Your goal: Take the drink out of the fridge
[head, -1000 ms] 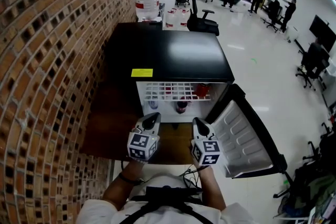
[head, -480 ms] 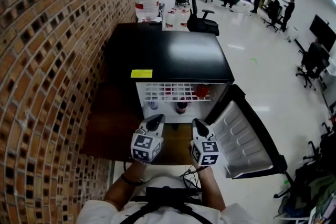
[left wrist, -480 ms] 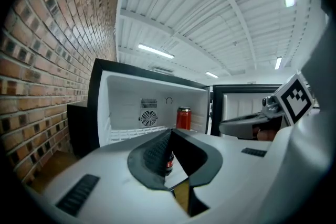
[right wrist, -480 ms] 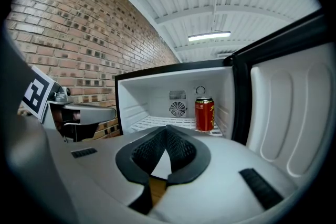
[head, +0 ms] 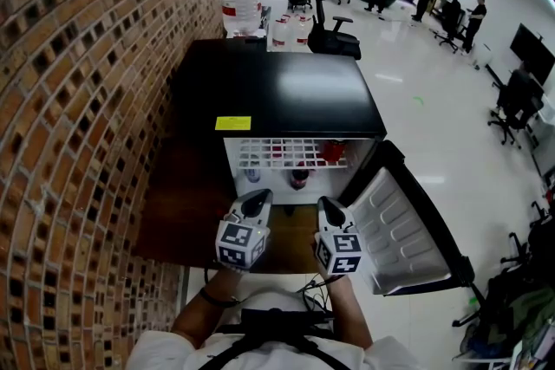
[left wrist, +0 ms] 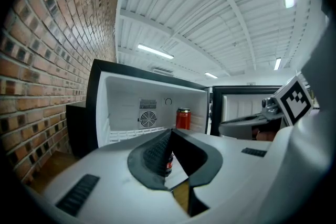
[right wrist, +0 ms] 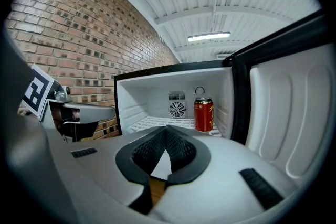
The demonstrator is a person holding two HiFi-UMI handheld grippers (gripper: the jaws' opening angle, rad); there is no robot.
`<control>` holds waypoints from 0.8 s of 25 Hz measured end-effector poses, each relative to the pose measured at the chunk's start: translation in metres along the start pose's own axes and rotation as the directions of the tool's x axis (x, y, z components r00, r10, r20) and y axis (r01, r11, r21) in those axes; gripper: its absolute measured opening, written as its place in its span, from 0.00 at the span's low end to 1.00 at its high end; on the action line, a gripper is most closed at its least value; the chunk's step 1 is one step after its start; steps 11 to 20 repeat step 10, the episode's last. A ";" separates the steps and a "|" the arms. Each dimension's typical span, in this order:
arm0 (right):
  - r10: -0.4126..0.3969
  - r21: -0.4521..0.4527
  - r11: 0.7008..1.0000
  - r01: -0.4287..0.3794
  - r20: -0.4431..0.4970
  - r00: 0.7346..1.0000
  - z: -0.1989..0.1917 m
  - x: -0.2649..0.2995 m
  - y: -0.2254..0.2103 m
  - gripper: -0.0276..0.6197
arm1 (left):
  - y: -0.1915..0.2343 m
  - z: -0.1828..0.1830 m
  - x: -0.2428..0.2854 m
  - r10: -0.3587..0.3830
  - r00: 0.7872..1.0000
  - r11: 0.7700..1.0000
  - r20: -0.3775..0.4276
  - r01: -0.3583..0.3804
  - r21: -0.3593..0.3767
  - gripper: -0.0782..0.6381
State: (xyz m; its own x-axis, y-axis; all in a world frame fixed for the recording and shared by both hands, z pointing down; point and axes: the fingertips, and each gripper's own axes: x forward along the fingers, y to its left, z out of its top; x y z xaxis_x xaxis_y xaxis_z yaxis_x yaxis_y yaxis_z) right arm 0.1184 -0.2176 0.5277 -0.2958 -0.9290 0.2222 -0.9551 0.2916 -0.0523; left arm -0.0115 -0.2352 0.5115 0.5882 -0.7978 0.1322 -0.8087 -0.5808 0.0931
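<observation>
A black mini fridge stands open in front of me, its door swung out to the right. A red drink can stands upright at the right of the white wire shelf, and it also shows as the can and the can in the two gripper views. Below the shelf stands a dark bottle. My left gripper and right gripper hover side by side just outside the fridge opening. Both are shut with nothing between their jaws, clear of the can.
A brick wall runs along the left, close to the fridge. Big water jugs and office chairs stand behind the fridge. Several people are far off at the back right. A wooden surface lies under the fridge.
My left gripper has shifted a little to the right, closer to the right one. The right gripper, the can and the door have not moved.
</observation>
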 end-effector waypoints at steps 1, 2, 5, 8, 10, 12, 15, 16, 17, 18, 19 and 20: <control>0.000 -0.001 1.000 0.000 0.000 1.000 0.000 0.000 0.000 0.05 | 0.000 0.000 0.000 0.000 1.000 1.000 0.000 0.000 -0.001 0.11; 0.001 -0.001 1.000 -0.001 -0.001 1.000 0.000 0.000 0.000 0.05 | 0.000 0.000 0.000 0.000 1.000 1.000 0.002 0.000 -0.001 0.11; 0.004 -0.001 1.000 -0.004 -0.004 1.000 0.003 -0.001 0.001 0.05 | 0.001 0.003 0.000 0.002 1.000 1.000 0.005 -0.002 -0.002 0.11; 0.006 -0.003 1.000 -0.006 -0.006 1.000 0.005 -0.002 0.003 0.05 | 0.000 0.007 -0.002 0.003 1.000 1.000 0.000 -0.003 -0.003 0.11; 0.006 -0.005 1.000 -0.006 -0.007 1.000 0.006 -0.003 0.003 0.05 | 0.001 0.005 -0.002 0.003 1.000 1.000 0.003 -0.003 0.001 0.11; 0.006 -0.005 1.000 -0.006 -0.007 1.000 0.006 -0.003 0.003 0.05 | 0.001 0.005 -0.002 0.003 1.000 1.000 0.003 -0.003 0.001 0.11; 0.006 -0.005 1.000 -0.006 -0.007 1.000 0.006 -0.003 0.003 0.05 | 0.001 0.005 -0.002 0.003 1.000 1.000 0.003 -0.003 0.001 0.11; 0.006 -0.005 1.000 -0.006 -0.007 1.000 0.006 -0.003 0.003 0.05 | 0.001 0.005 -0.002 0.003 1.000 1.000 0.003 -0.003 0.001 0.11; 0.006 -0.005 1.000 -0.006 -0.007 1.000 0.006 -0.003 0.003 0.05 | 0.001 0.005 -0.002 0.003 1.000 1.000 0.003 -0.003 0.001 0.11; 0.006 -0.005 1.000 -0.006 -0.007 1.000 0.006 -0.003 0.003 0.05 | 0.001 0.005 -0.002 0.003 1.000 1.000 0.003 -0.003 0.001 0.11; 0.006 -0.005 1.000 -0.006 -0.007 1.000 0.006 -0.003 0.003 0.05 | 0.001 0.005 -0.002 0.003 1.000 1.000 0.003 -0.003 0.001 0.11; 0.006 -0.005 1.000 -0.006 -0.007 1.000 0.006 -0.003 0.003 0.05 | 0.001 0.005 -0.002 0.003 1.000 1.000 0.003 -0.003 0.001 0.11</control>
